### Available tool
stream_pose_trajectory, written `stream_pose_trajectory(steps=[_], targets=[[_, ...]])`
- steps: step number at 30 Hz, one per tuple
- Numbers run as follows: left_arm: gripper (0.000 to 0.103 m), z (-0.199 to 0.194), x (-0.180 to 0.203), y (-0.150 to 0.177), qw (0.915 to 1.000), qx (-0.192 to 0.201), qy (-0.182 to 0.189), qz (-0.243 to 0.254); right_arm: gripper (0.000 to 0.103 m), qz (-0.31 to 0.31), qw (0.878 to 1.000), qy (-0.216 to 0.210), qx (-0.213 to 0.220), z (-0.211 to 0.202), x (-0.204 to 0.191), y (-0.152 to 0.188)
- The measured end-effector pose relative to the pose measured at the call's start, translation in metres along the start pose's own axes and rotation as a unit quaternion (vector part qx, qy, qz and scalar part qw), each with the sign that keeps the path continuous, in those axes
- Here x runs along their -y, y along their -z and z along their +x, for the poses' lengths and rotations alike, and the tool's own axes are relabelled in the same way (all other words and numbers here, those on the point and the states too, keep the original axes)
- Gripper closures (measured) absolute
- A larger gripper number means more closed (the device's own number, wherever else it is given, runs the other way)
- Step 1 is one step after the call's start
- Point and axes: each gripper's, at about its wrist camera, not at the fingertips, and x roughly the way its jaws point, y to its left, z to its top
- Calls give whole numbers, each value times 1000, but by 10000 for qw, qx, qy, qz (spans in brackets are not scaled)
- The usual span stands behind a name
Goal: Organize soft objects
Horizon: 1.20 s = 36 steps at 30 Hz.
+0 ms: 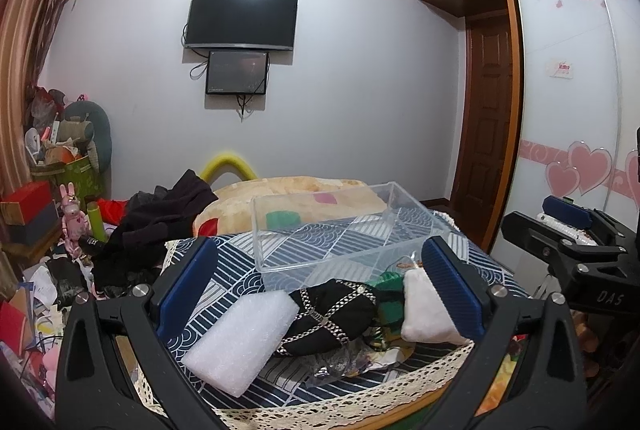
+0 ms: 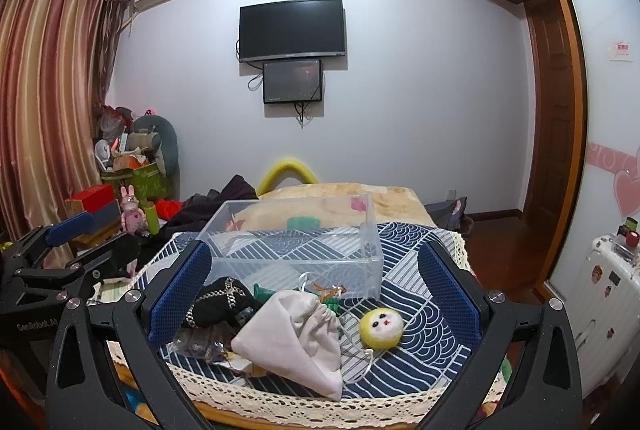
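A: State the condition of both tools

B: The left gripper point(image 1: 320, 290) has its fingers point(image 1: 188, 282) spread wide and holds nothing. The right gripper point(image 2: 316, 294) is likewise spread wide and empty. Both hover above the near edge of the counter point(image 2: 420, 354), which carries a blue-and-white patterned cloth

A: Where do the soft items lie?

B: All sit in front of the clear plastic bin point(image 2: 296, 250), which appears empty. In the left view, the white foam pad point(image 1: 240, 338) lies just inside the left finger, the black chain-trimmed pouch point(image 1: 332, 314) sits mid-gap, and the cream drawstring bag point(image 1: 428, 310) touches or nearly touches the right finger. In the right view, that bag point(image 2: 300, 338) lies centred in the gap, with the yellow felt ball point(image 2: 380, 328) to its right, apart from either finger

A: Recommended procedure for the step in hand?

B: Probably a first pick. Take one item per tool. Centre the span over the item, lower until both pads flank its bulk, then close gently; soft goods compress, so grip the body, not a cord. Lift clear of neighbours before carrying over the bin wall
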Motion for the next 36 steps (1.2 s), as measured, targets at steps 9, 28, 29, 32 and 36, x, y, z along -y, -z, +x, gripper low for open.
stream_pose_trajectory(steps=[9, 28, 29, 32, 36], targets=[[0, 40, -34, 18, 9979, -563, -290, -120, 0, 137, 9987, 178, -457, 24, 21, 12], [0, 114, -89, 87, 9750, -2094, -309, -673, 8, 539, 9877, 526, -1366, 60, 62, 49], [0, 114, -90, 88, 9749, -2098, -294, -683, 9, 562, 9871, 532, -1402, 61, 64, 50], [0, 115, -92, 90, 9748, -2091, -233, -746, 16, 635, 9854, 504, -1498, 64, 67, 53], [1, 117, -96, 92, 9748, -2071, -156, -809, 24, 696, 9833, 342, -1647, 70, 67, 56]])
